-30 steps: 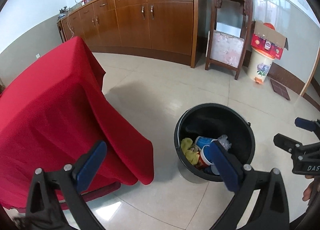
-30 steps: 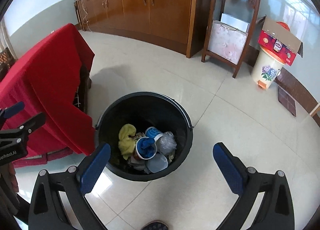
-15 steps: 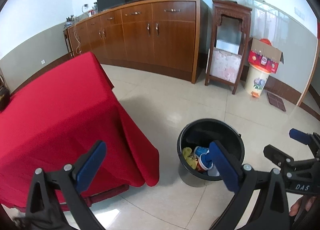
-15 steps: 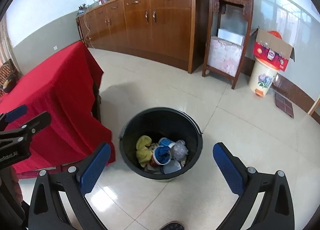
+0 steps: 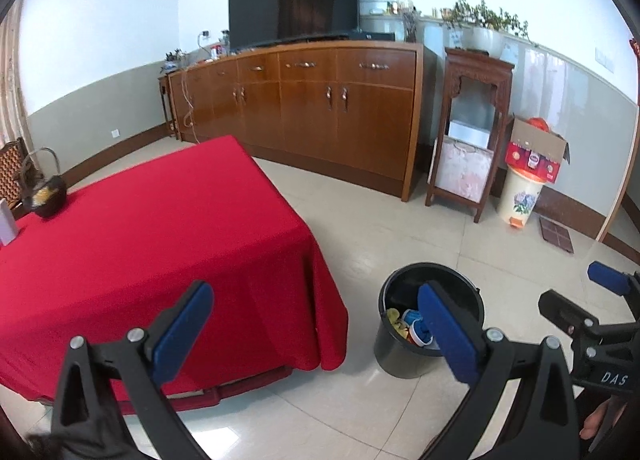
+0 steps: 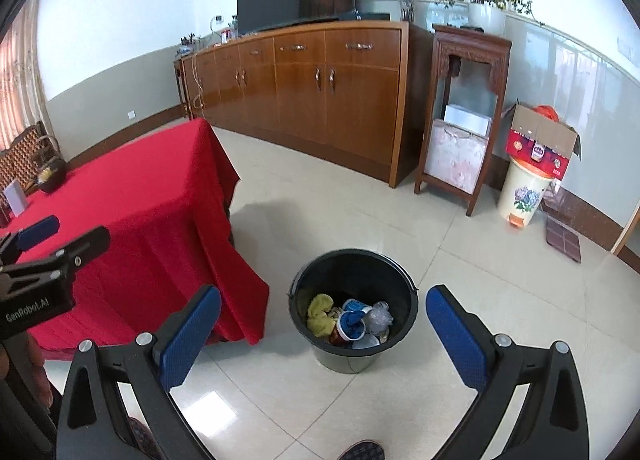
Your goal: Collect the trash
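above the black bucket (image 6: 354, 356), left gripper (image 5: 316, 336) and right gripper (image 6: 326, 334) both spread, empty

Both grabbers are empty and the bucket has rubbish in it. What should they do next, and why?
Probably swing toward the red table and look for more trash. Both the left gripper and the right gripper have open, empty jaws, and the black bucket on the floor already holds cups and wrappers. No loose trash shows on the floor.

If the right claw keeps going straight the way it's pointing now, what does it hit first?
Most likely the black trash bucket on the floor: it sits centred between the open right claw's fingers, with nothing visible in between. Depth is hard to judge, so it might reach the trash inside or the rim.
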The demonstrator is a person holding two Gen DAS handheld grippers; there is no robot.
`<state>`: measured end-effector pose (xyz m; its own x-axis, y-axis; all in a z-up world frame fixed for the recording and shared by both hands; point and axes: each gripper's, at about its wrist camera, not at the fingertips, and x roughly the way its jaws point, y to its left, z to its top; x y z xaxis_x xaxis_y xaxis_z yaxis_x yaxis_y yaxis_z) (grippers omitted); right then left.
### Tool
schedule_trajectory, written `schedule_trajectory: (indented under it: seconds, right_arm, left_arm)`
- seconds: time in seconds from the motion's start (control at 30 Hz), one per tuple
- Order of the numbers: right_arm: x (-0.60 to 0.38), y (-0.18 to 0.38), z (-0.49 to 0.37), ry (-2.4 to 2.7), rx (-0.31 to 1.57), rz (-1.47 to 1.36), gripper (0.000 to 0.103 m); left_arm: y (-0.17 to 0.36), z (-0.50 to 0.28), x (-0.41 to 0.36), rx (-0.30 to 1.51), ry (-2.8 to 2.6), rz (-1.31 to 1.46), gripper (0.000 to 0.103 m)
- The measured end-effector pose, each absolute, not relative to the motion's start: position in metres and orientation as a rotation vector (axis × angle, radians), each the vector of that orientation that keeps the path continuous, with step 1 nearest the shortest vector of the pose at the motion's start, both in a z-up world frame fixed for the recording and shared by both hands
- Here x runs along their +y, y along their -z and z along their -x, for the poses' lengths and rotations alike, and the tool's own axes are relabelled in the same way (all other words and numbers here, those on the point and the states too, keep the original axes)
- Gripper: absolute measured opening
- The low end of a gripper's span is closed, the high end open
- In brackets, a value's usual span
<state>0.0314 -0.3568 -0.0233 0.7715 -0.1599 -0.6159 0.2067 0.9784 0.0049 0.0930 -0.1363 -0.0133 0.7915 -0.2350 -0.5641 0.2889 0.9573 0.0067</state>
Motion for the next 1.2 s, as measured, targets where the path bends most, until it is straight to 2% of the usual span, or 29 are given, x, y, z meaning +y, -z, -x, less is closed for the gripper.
schedule_trajectory:
  seconds: [0.63, 1.2]
  right_arm:
    - [-0.293, -0.053, 0.052, 0.175, 0.456, -0.008, 0.103]
    - [-0.278, -0.057, 0.048, 0.157, 0.440, 0.008, 0.103]
  left_arm:
    - [-0.037, -0.021, -0.081, 0.444, 0.199, -0.061, 0.103]
    - [-0.048, -0.011, -0.071, 0.404, 0.189, -0.044, 0.103]
